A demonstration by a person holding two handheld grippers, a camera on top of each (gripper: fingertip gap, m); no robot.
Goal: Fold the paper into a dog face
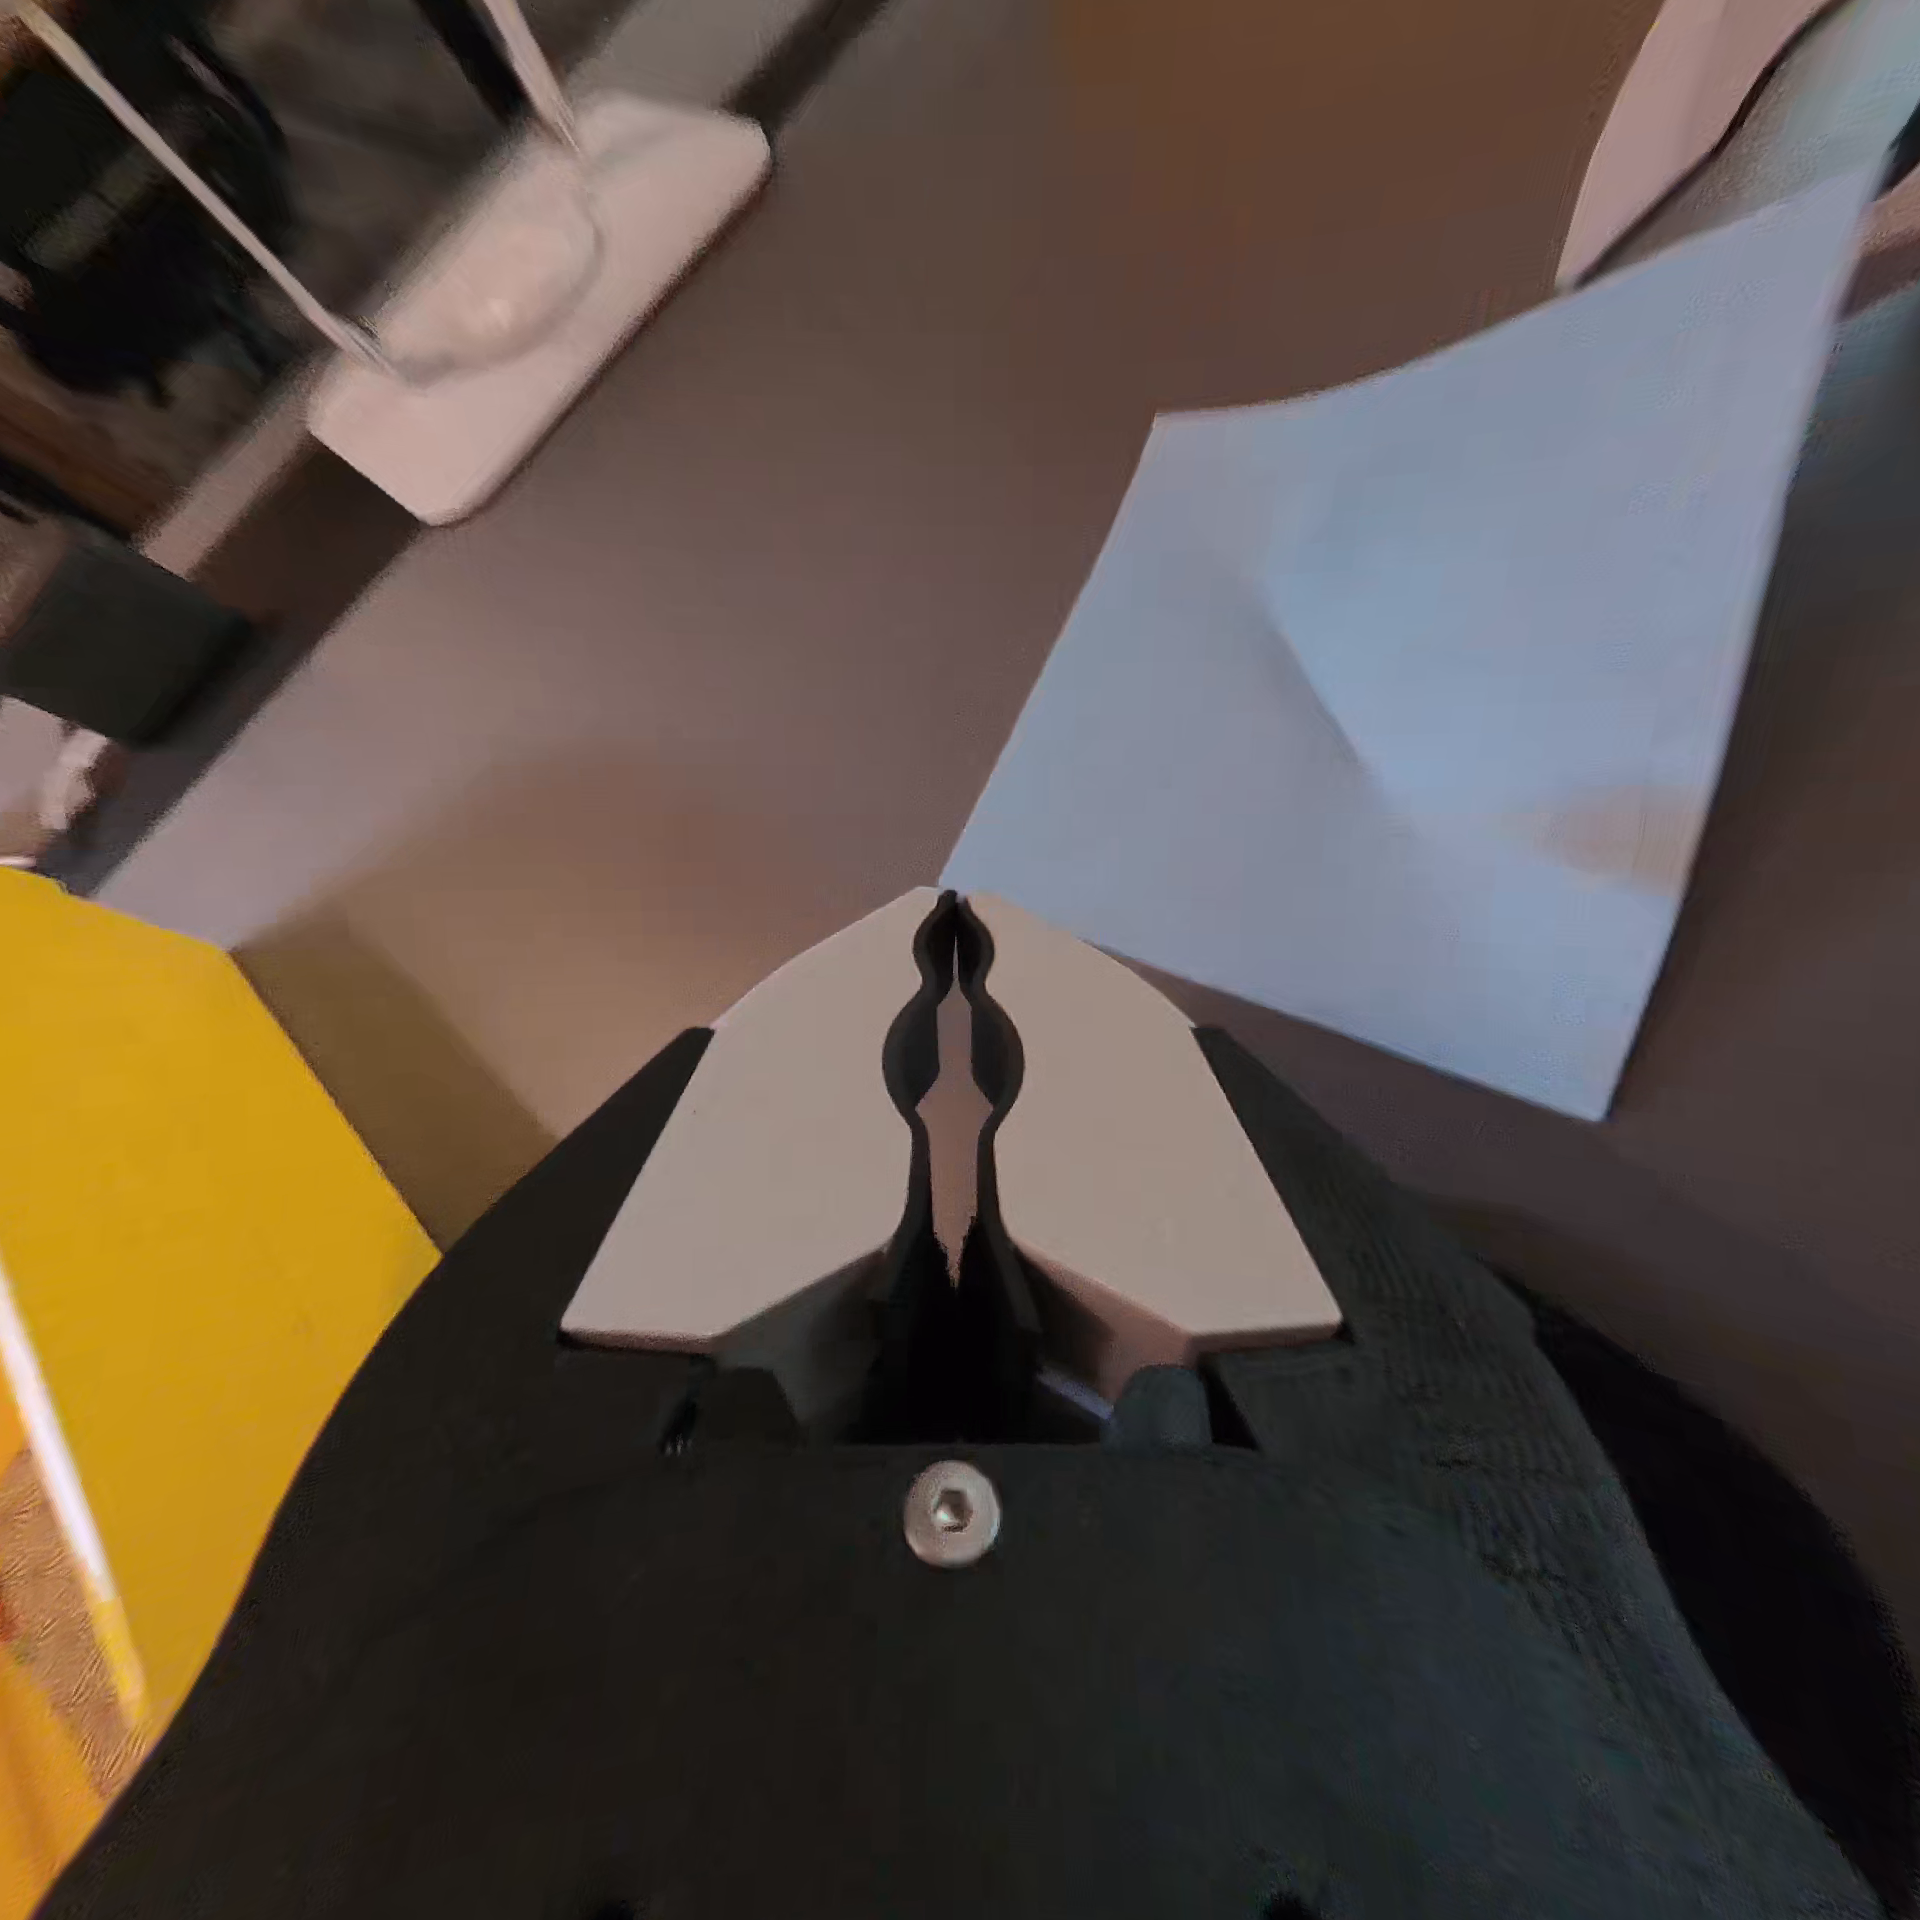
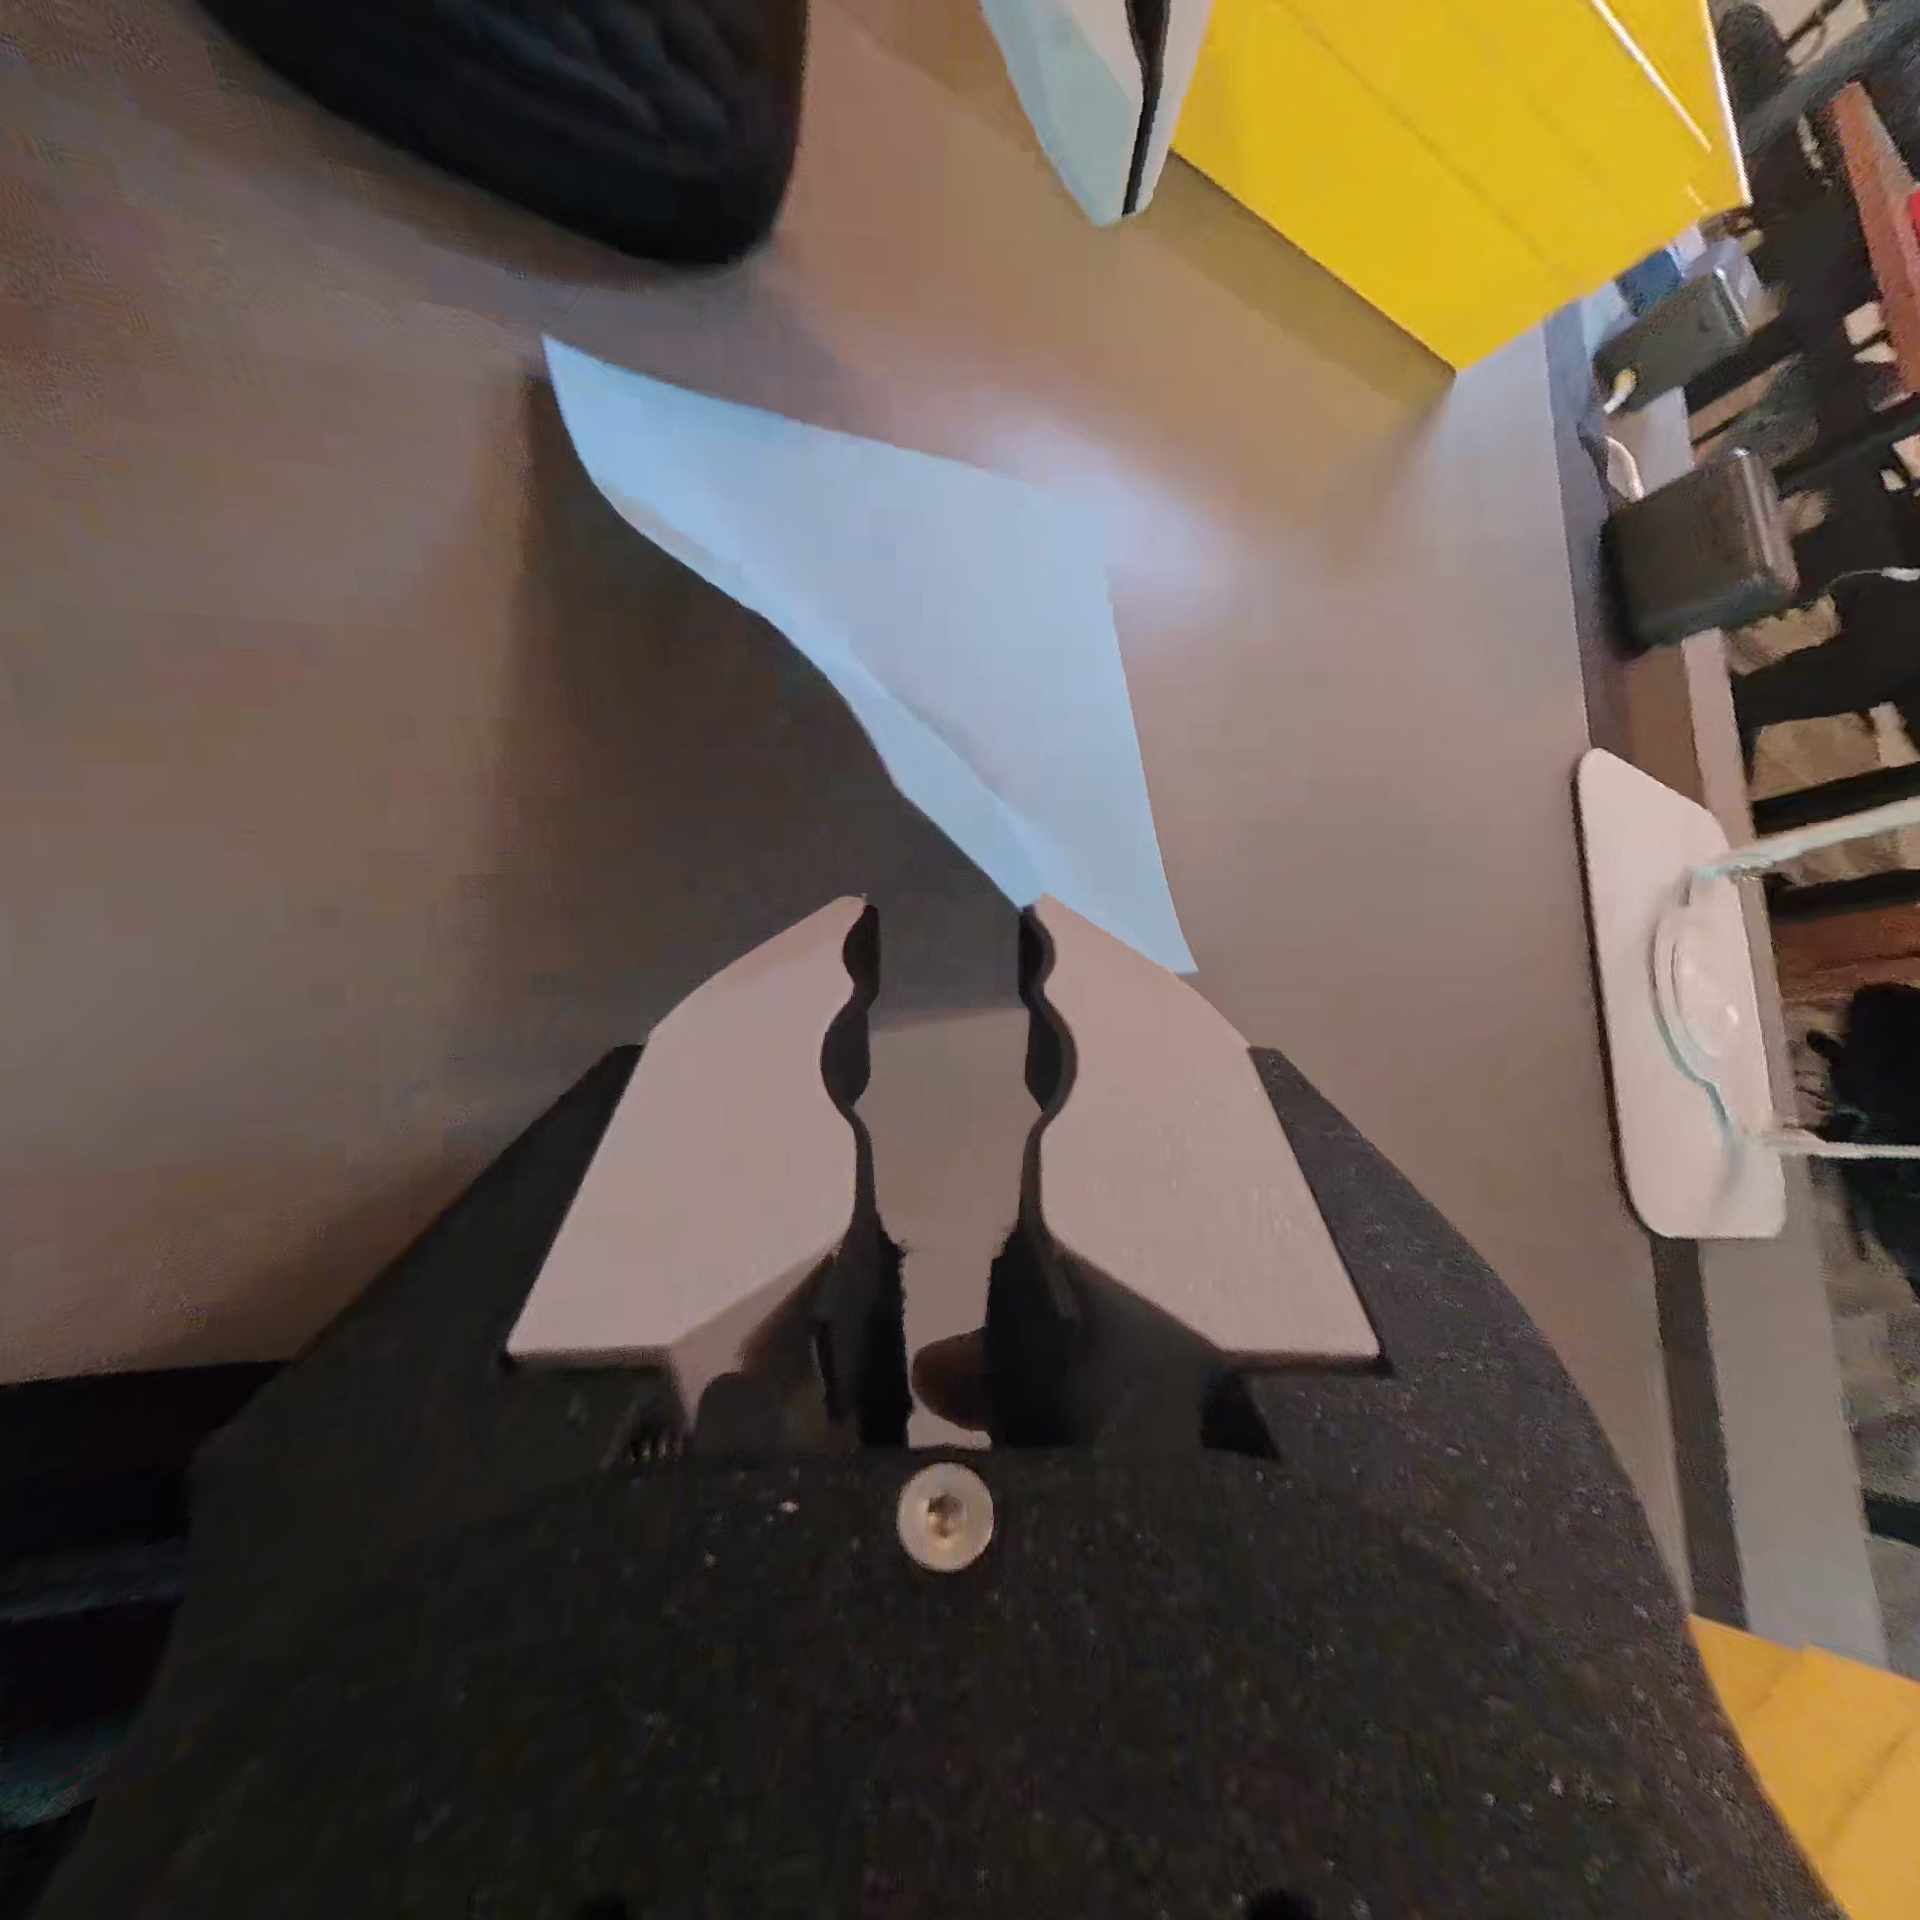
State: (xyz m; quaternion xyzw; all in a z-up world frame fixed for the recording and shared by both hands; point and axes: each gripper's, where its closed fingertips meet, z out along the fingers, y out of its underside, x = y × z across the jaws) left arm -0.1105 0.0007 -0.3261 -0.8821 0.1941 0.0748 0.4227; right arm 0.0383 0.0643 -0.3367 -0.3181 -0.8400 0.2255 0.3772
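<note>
Left gripper (image 1: 951, 914): jaws closed tip to tip, gripping nothing, beside the paper's near corner.
Right gripper (image 2: 945, 920): jaws narrowly parted, empty, at the paper's raised corner.
Paper (image 1: 1434, 707): pale blue sheet on the brown table (image 1: 727, 623), one corner curling upward.
Yellow box (image 2: 1455, 156): far side.

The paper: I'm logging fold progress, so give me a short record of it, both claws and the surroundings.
paper: pale blue sheet on the brown table, partly lifted and curved, not flat
left claw: shut, tip at the sheet's near corner; a grip on it cannot be told
right claw: open, sheet's raised corner at its right fingertip
fold progress: no finished crease visible
surroundings: yellow box, white stand base
</note>
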